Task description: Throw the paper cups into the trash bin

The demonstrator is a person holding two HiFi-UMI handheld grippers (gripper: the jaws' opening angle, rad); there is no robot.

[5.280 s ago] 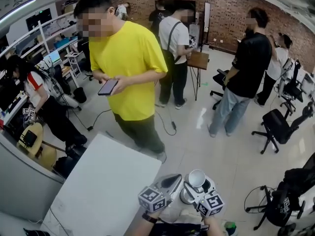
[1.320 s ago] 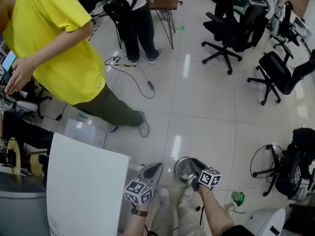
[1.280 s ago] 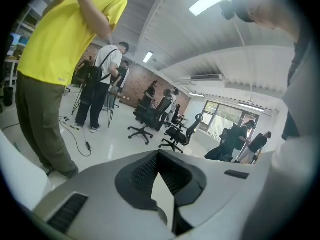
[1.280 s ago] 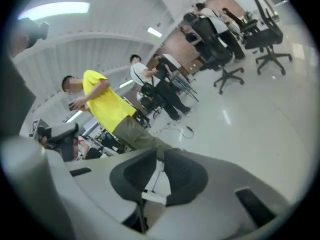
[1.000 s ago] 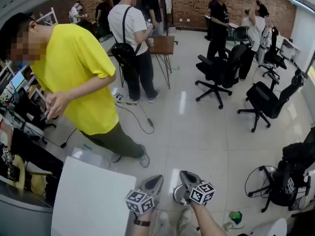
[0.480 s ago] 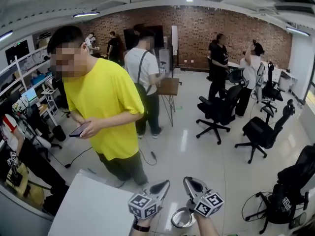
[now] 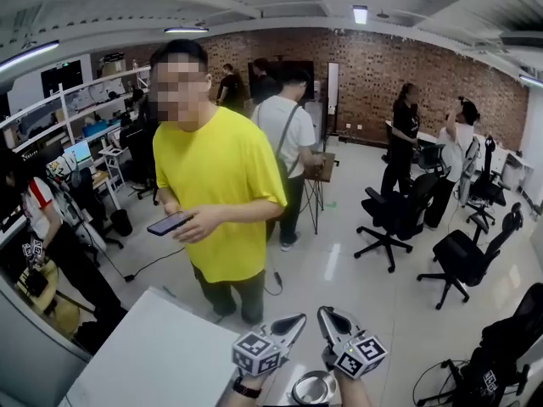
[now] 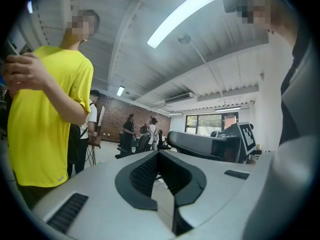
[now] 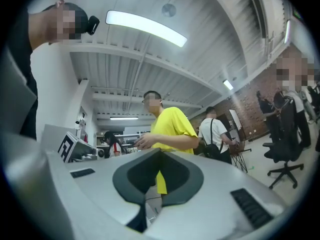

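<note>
round silvery trash bin, upright on the floor

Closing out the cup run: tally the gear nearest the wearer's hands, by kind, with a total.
Grey two-jaw grippers with marker cubes: 2 (left gripper, right gripper)
Round metal trash bin: 1
White rectangular table: 1
Total: 4

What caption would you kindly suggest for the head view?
Left gripper and right gripper, both shut, above the trash bin; yellow-shirted person ahead.
</note>
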